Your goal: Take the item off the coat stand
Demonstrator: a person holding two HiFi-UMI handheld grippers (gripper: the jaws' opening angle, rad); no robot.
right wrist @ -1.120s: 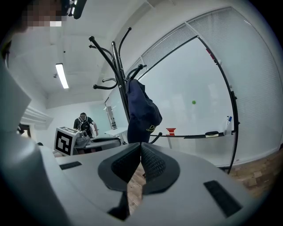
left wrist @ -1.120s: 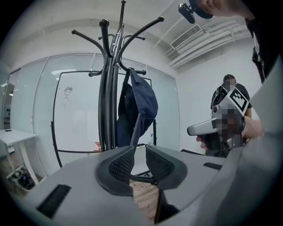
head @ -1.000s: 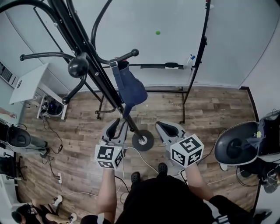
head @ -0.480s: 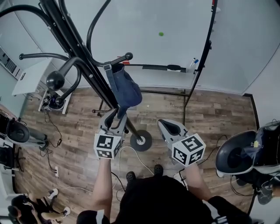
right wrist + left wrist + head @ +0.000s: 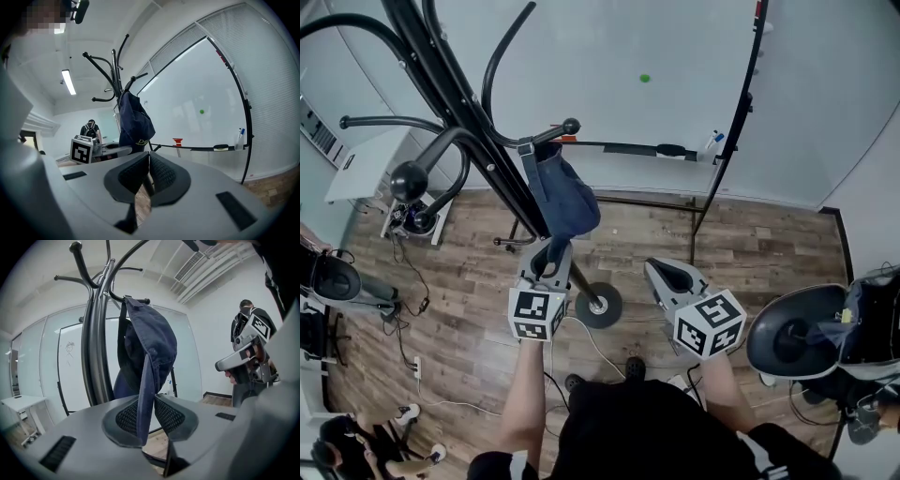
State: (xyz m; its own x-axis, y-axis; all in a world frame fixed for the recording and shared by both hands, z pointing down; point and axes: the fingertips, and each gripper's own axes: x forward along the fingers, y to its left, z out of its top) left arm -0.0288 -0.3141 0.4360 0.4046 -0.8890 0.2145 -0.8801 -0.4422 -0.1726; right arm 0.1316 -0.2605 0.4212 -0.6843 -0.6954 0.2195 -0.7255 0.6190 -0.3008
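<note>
A dark blue cap [image 5: 565,202] hangs by its strap from a lower hook of the black coat stand [image 5: 484,131]. Its brim points down. My left gripper [image 5: 548,259] is right under it. In the left gripper view the brim [image 5: 146,399] runs edge-on between the two pads, and the jaws of my left gripper [image 5: 147,405] are closing with both pads against it. My right gripper [image 5: 667,276] hovers to the right of the stand's round base [image 5: 600,305], apart from the cap [image 5: 133,122]. The pads of my right gripper [image 5: 149,161] meet with nothing between them.
A whiteboard on a black frame [image 5: 727,112] stands behind the stand. A black office chair [image 5: 797,330] is at the right and a white table [image 5: 366,173] at the left. Cables trail over the wooden floor [image 5: 469,309]. Another person [image 5: 89,129] stands further back.
My left gripper has risen toward the cap, and the brim is now between its pads. The right gripper has stayed beside the base.
</note>
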